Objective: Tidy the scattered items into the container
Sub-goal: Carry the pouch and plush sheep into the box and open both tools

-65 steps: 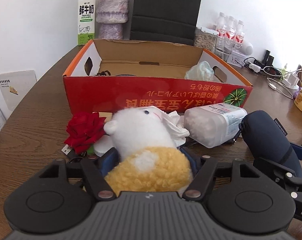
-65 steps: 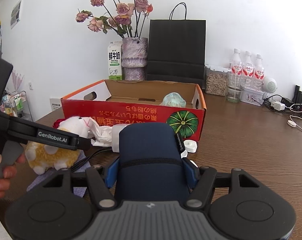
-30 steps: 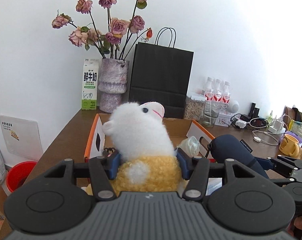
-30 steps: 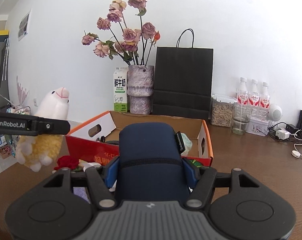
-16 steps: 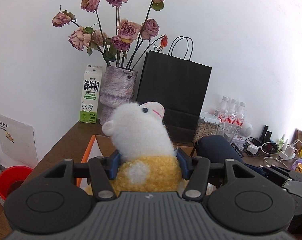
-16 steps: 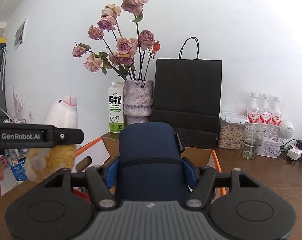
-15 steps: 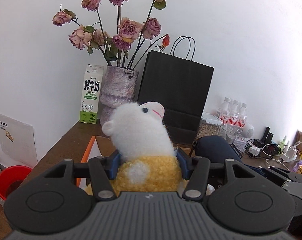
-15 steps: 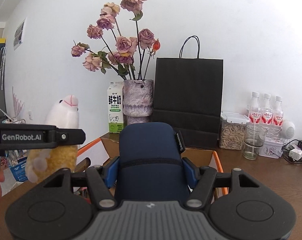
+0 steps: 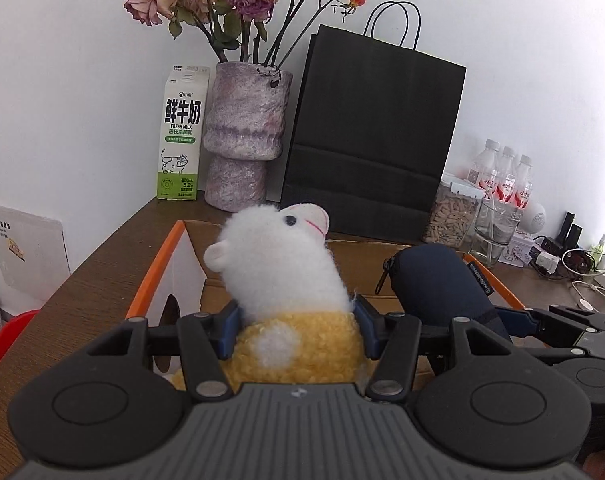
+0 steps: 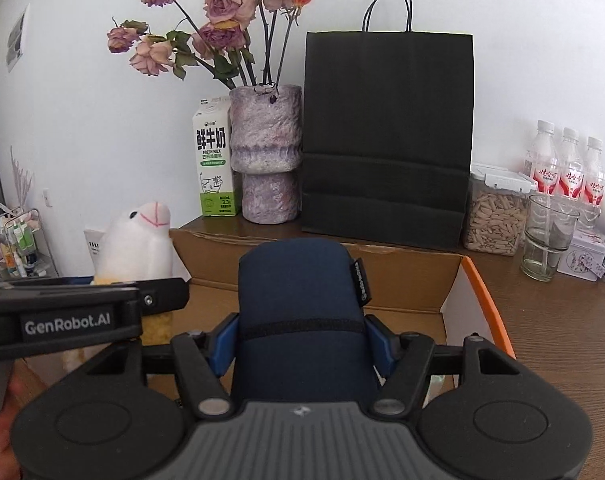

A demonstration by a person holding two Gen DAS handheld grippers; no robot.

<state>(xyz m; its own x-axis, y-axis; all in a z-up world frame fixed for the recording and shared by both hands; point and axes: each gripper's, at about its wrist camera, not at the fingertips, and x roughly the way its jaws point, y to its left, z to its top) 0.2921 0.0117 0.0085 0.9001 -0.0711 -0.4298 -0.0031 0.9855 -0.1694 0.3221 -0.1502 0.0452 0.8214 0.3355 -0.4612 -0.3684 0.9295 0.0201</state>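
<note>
My left gripper is shut on a plush sheep with a white head and yellow woolly body, held over the left part of the open cardboard box. My right gripper is shut on a navy blue pouch, held over the same box. In the left wrist view the pouch hangs just right of the sheep. In the right wrist view the sheep and the left gripper's arm are at the left. The box floor under both items is mostly hidden.
Behind the box stand a milk carton, a purple vase of dried roses and a black paper bag. Further right are a jar of seeds, a glass, water bottles and cables.
Both grippers have carried their items forward and slightly down, from in front of the box to above its inside; the vase, carton and bag look nearer. The grips are unchanged.
</note>
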